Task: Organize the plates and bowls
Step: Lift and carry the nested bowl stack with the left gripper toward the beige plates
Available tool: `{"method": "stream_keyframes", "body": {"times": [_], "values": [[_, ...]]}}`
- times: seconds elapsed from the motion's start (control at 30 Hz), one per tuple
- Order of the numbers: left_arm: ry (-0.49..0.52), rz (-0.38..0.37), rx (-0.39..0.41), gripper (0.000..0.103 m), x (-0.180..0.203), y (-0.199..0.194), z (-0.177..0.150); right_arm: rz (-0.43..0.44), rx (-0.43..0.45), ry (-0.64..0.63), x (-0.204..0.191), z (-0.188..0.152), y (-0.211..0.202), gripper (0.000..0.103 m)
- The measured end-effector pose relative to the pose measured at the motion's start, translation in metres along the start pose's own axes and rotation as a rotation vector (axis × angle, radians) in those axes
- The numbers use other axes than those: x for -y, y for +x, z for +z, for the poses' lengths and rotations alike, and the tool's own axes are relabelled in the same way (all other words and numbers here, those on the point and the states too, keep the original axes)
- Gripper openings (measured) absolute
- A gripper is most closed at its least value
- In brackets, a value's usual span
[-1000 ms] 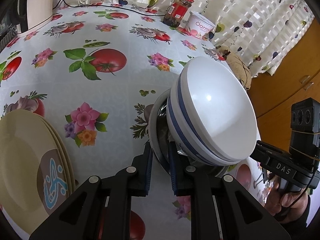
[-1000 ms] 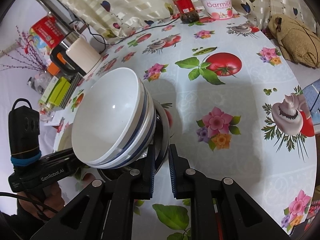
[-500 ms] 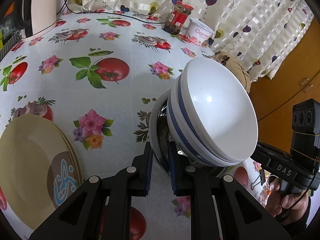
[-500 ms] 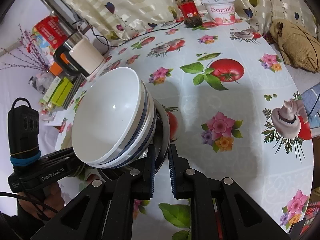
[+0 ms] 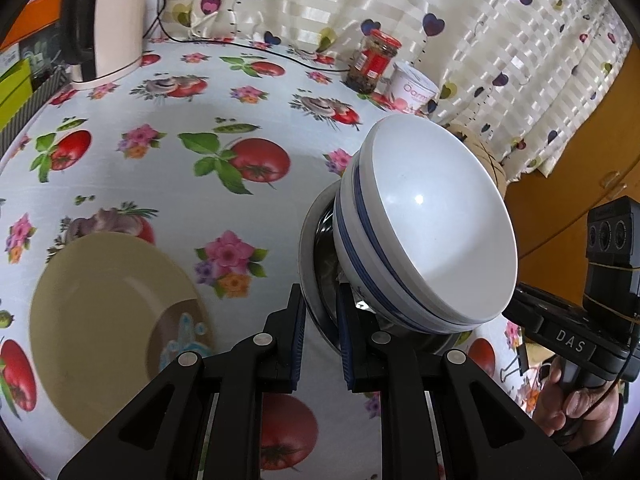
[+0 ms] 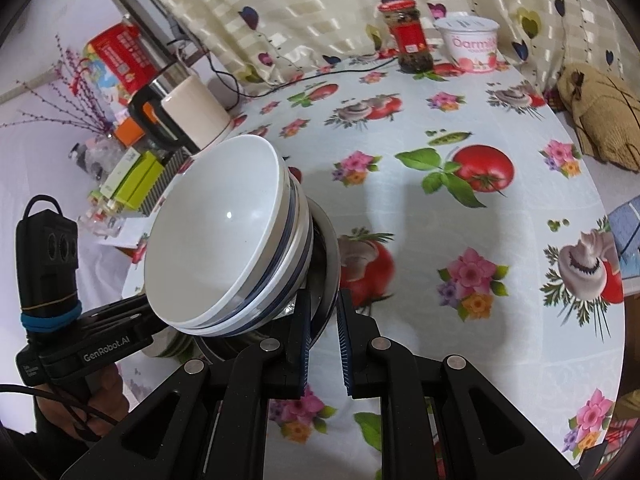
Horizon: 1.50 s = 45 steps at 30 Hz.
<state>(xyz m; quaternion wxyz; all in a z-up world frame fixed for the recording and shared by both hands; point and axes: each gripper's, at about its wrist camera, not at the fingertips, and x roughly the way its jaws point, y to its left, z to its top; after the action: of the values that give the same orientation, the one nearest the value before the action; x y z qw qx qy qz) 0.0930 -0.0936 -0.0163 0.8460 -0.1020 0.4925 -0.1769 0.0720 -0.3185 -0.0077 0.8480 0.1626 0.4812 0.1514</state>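
Observation:
A stack of white bowls with blue bands [image 5: 432,220] sits tilted inside a steel bowl [image 5: 310,248], held in the air above the flowered tablecloth. My left gripper [image 5: 322,308] is shut on the steel bowl's near rim. In the right wrist view my right gripper [image 6: 323,312] is shut on the opposite rim of the steel bowl [image 6: 330,256], with the white bowls [image 6: 224,232] leaning away to the left. Yellow plates [image 5: 108,320] lie stacked on the table to the lower left of the left gripper. Each view shows the other gripper's handle in a hand behind the bowls.
A kettle [image 5: 108,32] stands at the back left with a cable running along the curtain. A red-lidded jar [image 5: 374,60] and a yogurt tub [image 5: 412,88] stand at the back. A knitted brown item [image 6: 600,116] lies at the right edge, boxes [image 6: 132,180] beyond the left edge.
Both grippers have risen with the bowl stack still gripped, so the table looks farther away. The yellow plates now show more fully in the left wrist view.

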Motion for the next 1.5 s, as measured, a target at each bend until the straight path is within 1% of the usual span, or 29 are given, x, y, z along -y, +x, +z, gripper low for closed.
{"method": "stream_keyframes", "body": {"times": [0.67,1.5], "values": [[-0.093,0.071,0.063,0.016,-0.052,-0.04,-0.012,0.049,-0.037,-0.11,-0.062,0.007,0.024,0.013],[-0.232,0.174,0.091,0.015,-0.121,-0.067,-0.035,0.124,-0.141,-0.219,-0.13,0.009,0.083,0.013]]}}
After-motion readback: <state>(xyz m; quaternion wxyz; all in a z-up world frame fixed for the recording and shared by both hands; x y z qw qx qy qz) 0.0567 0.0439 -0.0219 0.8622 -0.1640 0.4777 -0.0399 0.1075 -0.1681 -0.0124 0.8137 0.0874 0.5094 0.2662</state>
